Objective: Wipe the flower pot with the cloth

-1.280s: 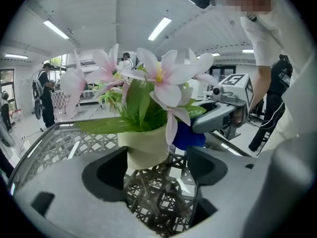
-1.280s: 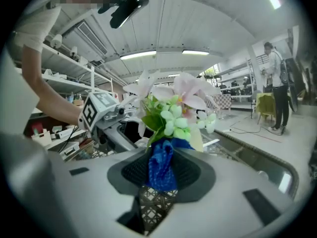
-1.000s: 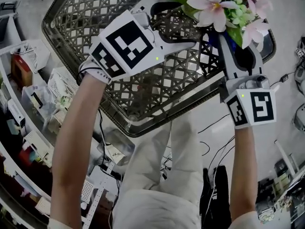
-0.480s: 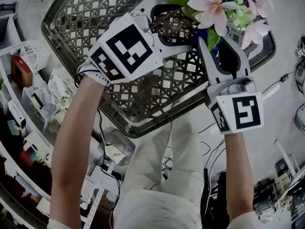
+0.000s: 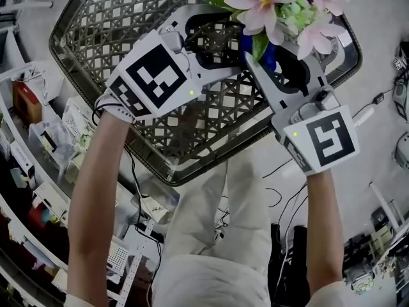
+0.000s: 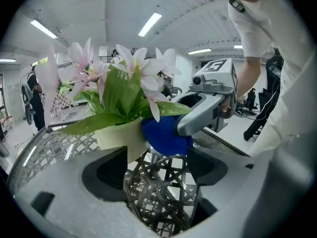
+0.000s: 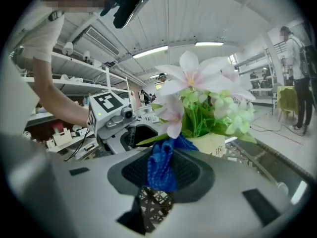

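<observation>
A cream flower pot (image 6: 120, 139) with pink flowers (image 5: 259, 2) and green leaves stands on a lattice-top table (image 5: 115, 18). My right gripper (image 5: 254, 53) is shut on a blue cloth (image 7: 160, 166) and holds it against the pot's side (image 7: 214, 144). The cloth (image 6: 165, 134) sits under a leaf, touching the pot. My left gripper (image 5: 231, 38) is open just in front of the pot, jaws (image 6: 156, 165) wide apart with only lattice between them. The pot is mostly hidden by flowers in the head view.
The table's rim (image 5: 167, 171) runs close below both hands. Shelves with boxes (image 5: 38, 139) line the left side, and cables (image 5: 287, 200) lie on the floor. A person (image 7: 296, 78) stands far off to the right.
My right gripper has swung left with the cloth, from beside the flowers to under them, against the pot. The left gripper has shifted slightly left and up.
</observation>
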Tool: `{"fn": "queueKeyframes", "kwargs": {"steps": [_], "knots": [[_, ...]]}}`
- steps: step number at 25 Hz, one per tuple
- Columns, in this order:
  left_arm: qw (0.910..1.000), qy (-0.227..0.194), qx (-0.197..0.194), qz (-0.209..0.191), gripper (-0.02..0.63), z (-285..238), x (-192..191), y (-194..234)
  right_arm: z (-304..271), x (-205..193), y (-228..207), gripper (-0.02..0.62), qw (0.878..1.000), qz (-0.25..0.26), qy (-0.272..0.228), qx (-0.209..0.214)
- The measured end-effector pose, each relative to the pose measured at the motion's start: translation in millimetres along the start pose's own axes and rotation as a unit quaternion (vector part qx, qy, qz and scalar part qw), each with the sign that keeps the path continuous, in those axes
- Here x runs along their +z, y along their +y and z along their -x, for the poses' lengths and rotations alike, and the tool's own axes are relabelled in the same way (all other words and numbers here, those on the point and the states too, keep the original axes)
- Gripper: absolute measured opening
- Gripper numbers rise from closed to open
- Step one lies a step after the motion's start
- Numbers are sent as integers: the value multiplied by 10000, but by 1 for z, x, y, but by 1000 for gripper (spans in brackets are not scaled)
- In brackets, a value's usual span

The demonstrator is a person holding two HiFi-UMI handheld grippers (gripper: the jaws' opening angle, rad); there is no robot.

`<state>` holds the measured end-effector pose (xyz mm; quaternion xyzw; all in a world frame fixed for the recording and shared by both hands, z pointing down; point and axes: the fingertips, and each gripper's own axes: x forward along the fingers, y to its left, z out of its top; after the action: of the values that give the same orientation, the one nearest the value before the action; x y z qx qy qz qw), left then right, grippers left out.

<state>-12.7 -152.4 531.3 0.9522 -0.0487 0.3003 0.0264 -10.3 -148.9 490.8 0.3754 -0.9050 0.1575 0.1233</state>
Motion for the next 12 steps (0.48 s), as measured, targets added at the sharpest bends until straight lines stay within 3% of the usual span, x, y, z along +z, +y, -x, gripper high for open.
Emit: {"fn": "queueKeyframes", "kwargs": {"steps": [12], "knots": [[9993, 131, 268, 247, 362, 29, -17, 10, -3, 8, -1, 127, 9998, -89, -159, -56]]}}
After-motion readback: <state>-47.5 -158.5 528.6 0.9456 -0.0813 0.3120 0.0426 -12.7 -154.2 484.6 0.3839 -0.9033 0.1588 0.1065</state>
